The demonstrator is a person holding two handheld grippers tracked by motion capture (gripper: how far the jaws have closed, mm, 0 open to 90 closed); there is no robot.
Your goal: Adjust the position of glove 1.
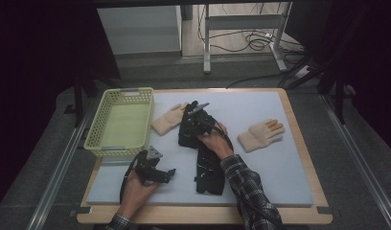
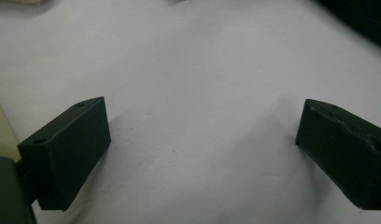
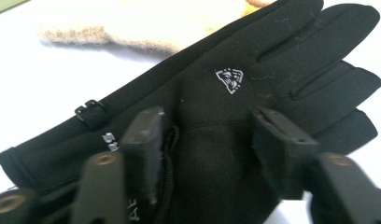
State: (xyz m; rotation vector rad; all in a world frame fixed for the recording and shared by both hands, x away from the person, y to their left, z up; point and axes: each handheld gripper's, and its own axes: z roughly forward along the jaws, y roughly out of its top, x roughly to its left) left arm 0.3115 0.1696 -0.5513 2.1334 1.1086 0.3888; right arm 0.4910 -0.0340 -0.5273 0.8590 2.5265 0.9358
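Note:
A black glove (image 1: 184, 140) (image 3: 282, 56) with a small white logo lies flat on the pale mat (image 1: 270, 177), its fingers toward a beige knit glove (image 1: 167, 120) (image 3: 132, 28). My right gripper (image 1: 188, 125) (image 3: 207, 121) is down on the back of this black glove. Its jaws stand about half apart with the fabric under and between them, and the pads do not squeeze it. A second black glove (image 1: 209, 172) lies under the right forearm. Another beige glove (image 1: 261, 135) lies to the right. My left gripper (image 1: 170, 173) (image 2: 202, 154) rests open on the bare mat, holding nothing.
A yellow-green plastic basket (image 1: 102, 125) stands at the mat's left, just beyond the left gripper. The mat sits on a wooden table (image 1: 299, 139). Beyond the table are metal frame legs and cables on the floor.

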